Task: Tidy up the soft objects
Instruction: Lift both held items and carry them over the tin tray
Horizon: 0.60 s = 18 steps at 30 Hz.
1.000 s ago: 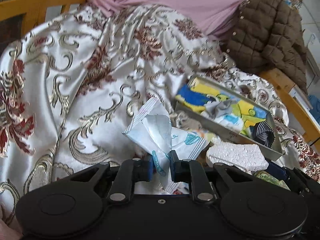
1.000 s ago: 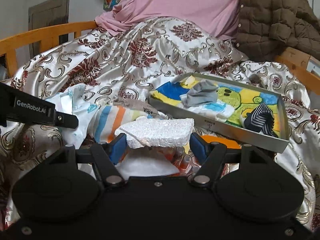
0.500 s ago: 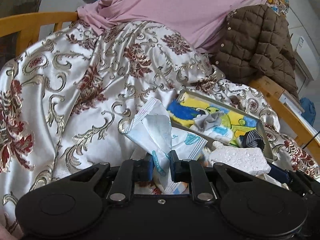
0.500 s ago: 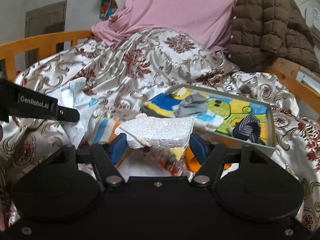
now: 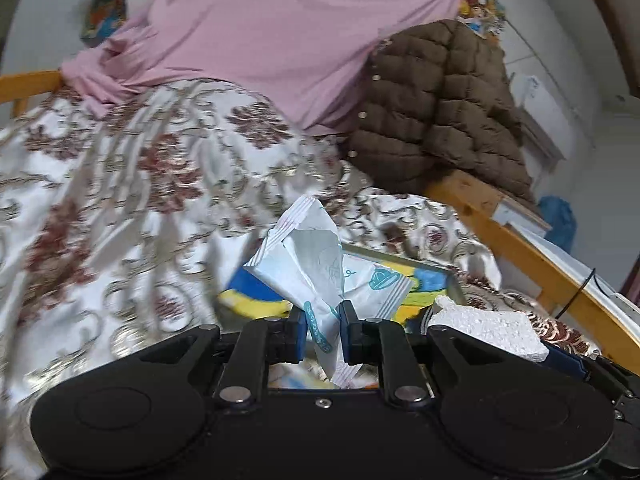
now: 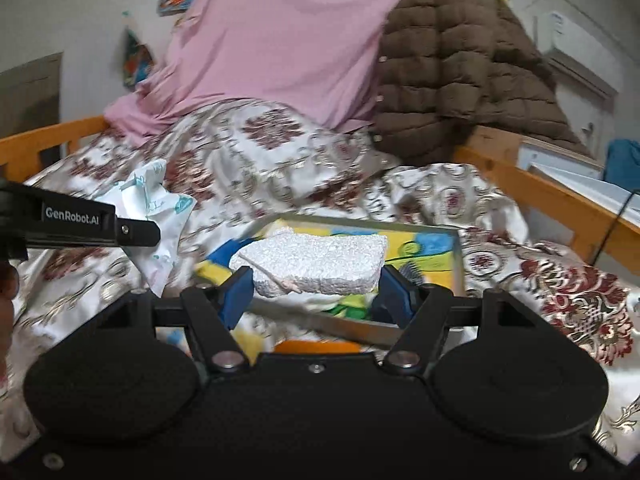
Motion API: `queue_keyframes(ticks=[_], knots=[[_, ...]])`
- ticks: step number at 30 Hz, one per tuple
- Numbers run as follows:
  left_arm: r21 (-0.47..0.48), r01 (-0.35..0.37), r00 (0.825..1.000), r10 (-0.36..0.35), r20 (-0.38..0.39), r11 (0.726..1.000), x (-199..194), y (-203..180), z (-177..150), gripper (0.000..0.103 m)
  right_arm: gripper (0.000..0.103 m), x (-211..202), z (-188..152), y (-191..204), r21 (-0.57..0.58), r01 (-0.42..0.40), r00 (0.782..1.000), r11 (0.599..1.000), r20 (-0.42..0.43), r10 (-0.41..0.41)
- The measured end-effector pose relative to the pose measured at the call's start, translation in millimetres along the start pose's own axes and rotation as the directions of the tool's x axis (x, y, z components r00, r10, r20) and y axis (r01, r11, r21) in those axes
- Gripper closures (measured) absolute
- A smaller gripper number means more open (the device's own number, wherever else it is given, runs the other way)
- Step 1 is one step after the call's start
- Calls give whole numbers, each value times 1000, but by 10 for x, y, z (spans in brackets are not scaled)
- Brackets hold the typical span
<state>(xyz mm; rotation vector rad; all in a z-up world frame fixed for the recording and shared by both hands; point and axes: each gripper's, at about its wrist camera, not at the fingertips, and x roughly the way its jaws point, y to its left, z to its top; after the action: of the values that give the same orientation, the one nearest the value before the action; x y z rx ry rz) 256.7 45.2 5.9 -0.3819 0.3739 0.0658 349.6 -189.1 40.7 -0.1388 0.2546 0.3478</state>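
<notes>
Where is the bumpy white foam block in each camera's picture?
Left wrist view: the white foam block sits at the lower right, beside the left gripper, which pinches a crinkly white packet.
Right wrist view: the same block is in the middle, clamped in the right gripper.
Shared landmark: the brown quilted jacket at the upper right of both.

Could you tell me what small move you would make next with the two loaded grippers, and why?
I would probably carry both a little further forward over the grey metal tray before letting go. The left gripper is clamped on the crumpled white-and-teal plastic packet, the right gripper on the white foam block, and both loads hang near the tray's front edge.
</notes>
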Motion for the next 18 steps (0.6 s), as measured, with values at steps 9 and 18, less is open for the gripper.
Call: queue_keyframes(ticks=[9, 18], knots=[[18, 128, 991, -127, -27, 992, 821, -131, 98, 85, 43, 503, 63, -456, 75, 103, 995, 992, -18, -102], [60, 221, 970, -213, -118, 973, 1471, -293, 86, 85, 43, 1014, 40, -921, 177, 167, 984, 970, -93, -153]])
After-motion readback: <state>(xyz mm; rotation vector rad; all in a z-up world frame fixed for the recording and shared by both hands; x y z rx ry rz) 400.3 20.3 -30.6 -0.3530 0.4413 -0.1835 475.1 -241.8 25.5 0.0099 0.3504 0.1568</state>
